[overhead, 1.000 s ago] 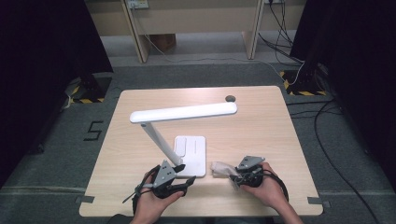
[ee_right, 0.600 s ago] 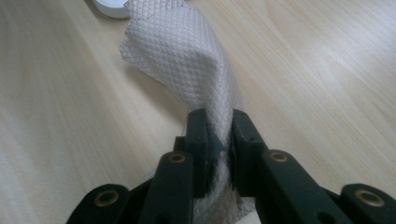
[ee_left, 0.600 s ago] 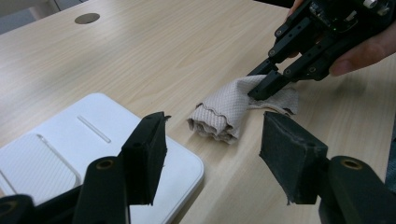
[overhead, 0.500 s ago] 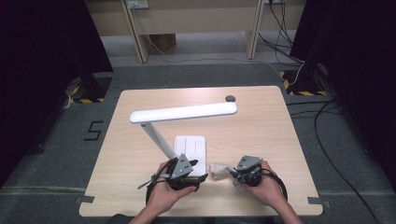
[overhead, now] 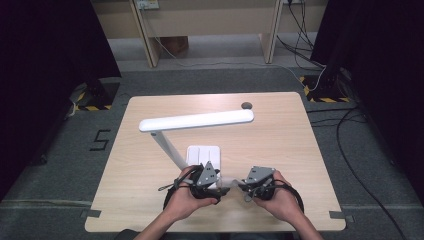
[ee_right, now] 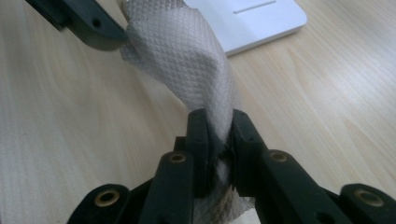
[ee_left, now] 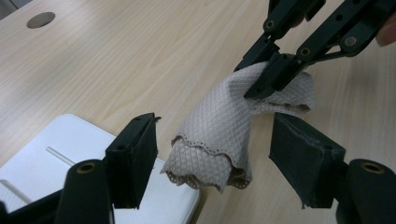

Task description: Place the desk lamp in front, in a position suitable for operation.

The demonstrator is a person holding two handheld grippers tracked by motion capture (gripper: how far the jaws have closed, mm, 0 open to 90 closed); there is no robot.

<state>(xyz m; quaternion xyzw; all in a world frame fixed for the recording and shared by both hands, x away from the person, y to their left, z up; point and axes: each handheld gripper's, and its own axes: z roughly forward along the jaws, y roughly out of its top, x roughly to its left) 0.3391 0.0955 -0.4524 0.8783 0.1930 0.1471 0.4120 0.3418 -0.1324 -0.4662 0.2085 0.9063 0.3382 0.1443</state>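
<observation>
A beige quilted cloth [ee_left: 219, 130] hangs bunched just above the wooden table [overhead: 280, 145], near its front edge. My right gripper [ee_right: 217, 126] is shut on one end of the cloth [ee_right: 187, 60]; its jaws have just been closing with the fabric pinched between the pads. My left gripper [ee_left: 212, 154] is open, its jaws have just been opening, and they stand on either side of the cloth's loose scalloped end without pressing it. In the high view the left gripper [overhead: 220, 187] and right gripper [overhead: 241, 185] face each other, with the cloth [overhead: 229, 181] between them.
A white desk lamp stands mid-table: its flat base [overhead: 204, 152] lies just behind the left gripper, its long head [overhead: 197, 120] overhangs the table. A round cable hole [overhead: 246, 105] sits near the far edge. Bare wood extends right of the hands.
My left hand has slid right, from left of the lamp base to the cloth's free end. The right gripper has closed on the cloth and risen slightly.
</observation>
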